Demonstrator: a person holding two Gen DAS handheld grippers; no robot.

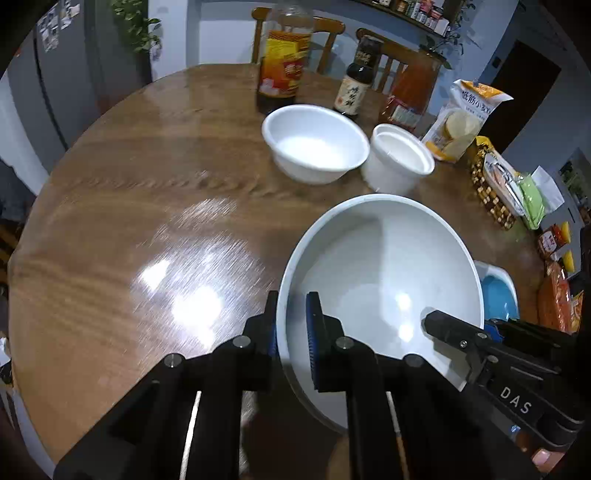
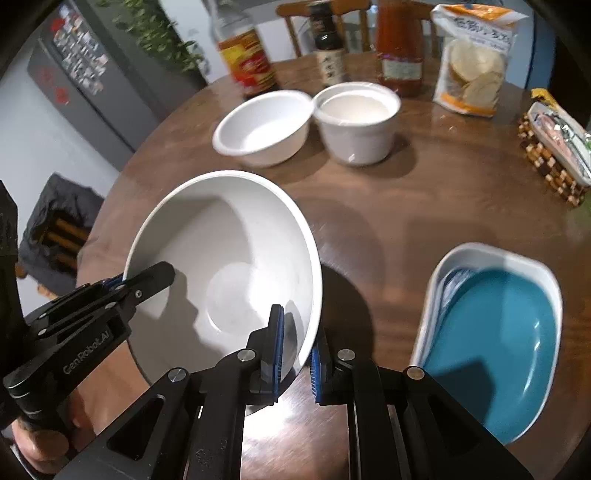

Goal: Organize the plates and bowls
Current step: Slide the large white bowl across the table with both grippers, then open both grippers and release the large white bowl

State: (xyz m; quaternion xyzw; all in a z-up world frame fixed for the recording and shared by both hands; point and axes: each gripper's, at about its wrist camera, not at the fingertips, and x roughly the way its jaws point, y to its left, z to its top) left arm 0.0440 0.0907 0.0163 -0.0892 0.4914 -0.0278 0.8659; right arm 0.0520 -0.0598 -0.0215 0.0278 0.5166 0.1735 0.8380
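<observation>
Both grippers hold one large white bowl [image 1: 384, 266] above the round wooden table [image 1: 147, 192]. My left gripper [image 1: 293, 332] is shut on the bowl's left rim, one pad inside and one outside. In the right wrist view the same large bowl [image 2: 229, 251] is pinched at its right rim by my right gripper [image 2: 297, 347], and the left gripper [image 2: 147, 280] shows at its far rim. Two smaller white bowls [image 1: 314, 142] [image 1: 400, 162] stand side by side further back. A blue dish [image 2: 495, 343] lies in a white oval dish [image 2: 480, 254] on the right.
Sauce bottles [image 1: 282, 62] [image 1: 354, 85] [image 2: 399, 55], a flour bag [image 1: 465, 118] and snack packets [image 1: 498, 184] line the table's far and right sides. Chairs [image 1: 325, 33] stand behind. A fridge [image 1: 48, 81] is on the left. A hand [image 2: 40, 443] grips the left tool.
</observation>
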